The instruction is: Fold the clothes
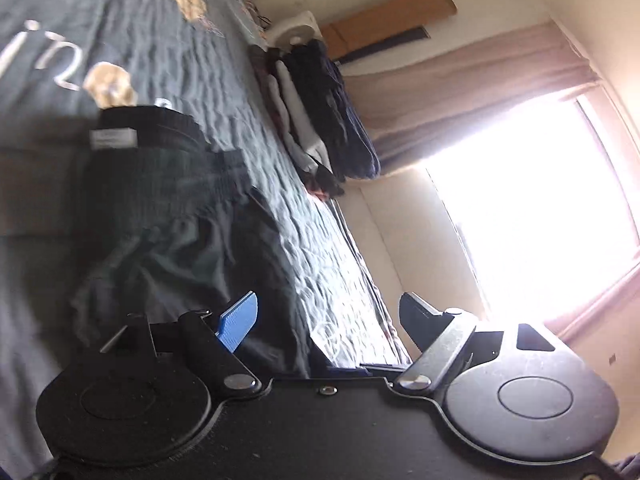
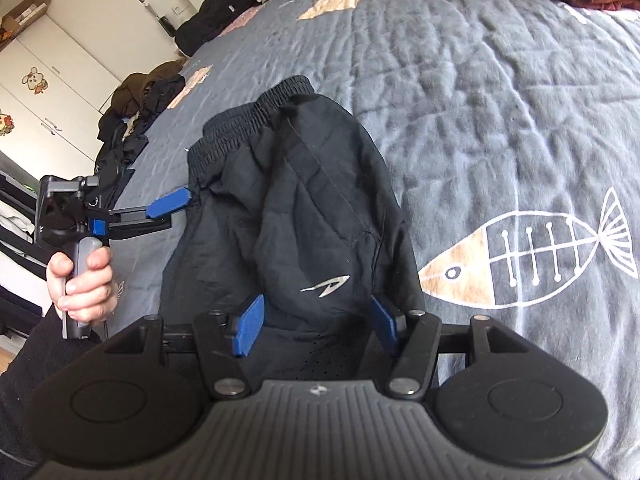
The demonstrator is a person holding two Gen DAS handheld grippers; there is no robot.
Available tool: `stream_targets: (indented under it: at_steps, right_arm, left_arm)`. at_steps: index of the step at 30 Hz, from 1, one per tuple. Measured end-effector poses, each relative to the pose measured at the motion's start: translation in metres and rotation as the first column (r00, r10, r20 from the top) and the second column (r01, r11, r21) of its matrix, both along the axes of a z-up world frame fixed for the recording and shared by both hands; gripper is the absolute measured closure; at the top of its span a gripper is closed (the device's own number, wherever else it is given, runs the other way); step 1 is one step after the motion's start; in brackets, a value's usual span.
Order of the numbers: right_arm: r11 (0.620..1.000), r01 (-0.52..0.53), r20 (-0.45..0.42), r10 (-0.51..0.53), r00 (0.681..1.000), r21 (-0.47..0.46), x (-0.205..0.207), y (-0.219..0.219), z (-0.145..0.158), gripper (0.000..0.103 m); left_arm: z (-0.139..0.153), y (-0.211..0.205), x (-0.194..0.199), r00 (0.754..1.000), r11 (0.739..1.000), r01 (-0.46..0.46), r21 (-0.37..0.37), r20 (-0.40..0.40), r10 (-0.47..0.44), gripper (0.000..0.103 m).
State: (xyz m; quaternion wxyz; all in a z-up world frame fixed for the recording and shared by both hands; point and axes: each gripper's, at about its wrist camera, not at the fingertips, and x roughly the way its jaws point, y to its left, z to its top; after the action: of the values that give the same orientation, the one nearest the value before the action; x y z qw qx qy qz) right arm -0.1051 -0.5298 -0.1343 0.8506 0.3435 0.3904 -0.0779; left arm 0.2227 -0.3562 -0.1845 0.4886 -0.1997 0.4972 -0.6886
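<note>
Left tongs [image 2: 170, 210], gripped by a hand [image 2: 82, 284], are seen spread beside the waistband edge of the black shorts [image 2: 304, 216], nothing pinched, while the shorts are laid on the grey bed cover [image 2: 500, 100] and their near end is pinched between right tongs [image 2: 316, 326].

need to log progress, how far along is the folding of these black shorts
Done: folded clothes are stacked at the bed's far edge. In hand: the black shorts lie on the bedspread, apparently doubled lengthwise; the right hand-held gripper straddles the hem end, and the left hand-held gripper stands open beside the waistband. Left: fold these shorts across, then the unfolded dark heap.
</note>
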Motion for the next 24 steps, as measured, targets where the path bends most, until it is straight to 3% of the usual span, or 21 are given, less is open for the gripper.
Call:
stream_targets:
  at_steps: [5, 7, 8, 10, 14, 21, 24]
  right_arm:
    - [1.000, 0.013, 0.054, -0.013, 0.998, -0.008, -0.009, -0.003, 0.016, 0.045]
    - [1.000, 0.031, 0.072, -0.030, 0.997, -0.007, -0.014, -0.007, 0.020, 0.045]
    - [0.999, 0.039, 0.079, -0.038, 0.996, -0.004, -0.016, -0.009, 0.020, 0.045]
    - [0.999, 0.046, 0.087, -0.046, 0.995, 0.001, -0.017, -0.012, 0.021, 0.045]
    - [0.999, 0.041, 0.092, -0.041, 0.995, 0.005, -0.012, -0.014, 0.020, 0.045]
    - [0.999, 0.028, 0.115, -0.031, 0.993, 0.032, -0.011, -0.013, 0.019, 0.045]
    - [0.999, 0.013, 0.127, -0.018, 0.992, 0.039, -0.010, -0.008, 0.020, 0.045]
  left_arm:
    - [-0.024, -0.045, -0.027, 0.997, 0.995, 0.077, 0.061, -0.019, -0.076, 0.026]
    - [-0.039, -0.054, -0.027, 0.998, 0.993, 0.067, 0.100, -0.010, -0.066, 0.028]
    - [-0.046, -0.057, -0.023, 0.999, 0.992, 0.052, 0.111, -0.003, -0.052, 0.032]
    - [-0.055, -0.061, -0.014, 1.000, 0.992, 0.013, 0.128, 0.009, -0.014, 0.051]
    - [-0.043, -0.062, 0.009, 0.996, 0.986, -0.077, 0.148, 0.054, 0.070, 0.054]
    - [-0.009, -0.067, 0.046, 0.984, 0.977, -0.131, 0.167, 0.145, 0.108, 0.054]
    - [-0.017, -0.070, 0.067, 0.980, 0.965, -0.191, 0.180, 0.091, 0.177, 0.054]
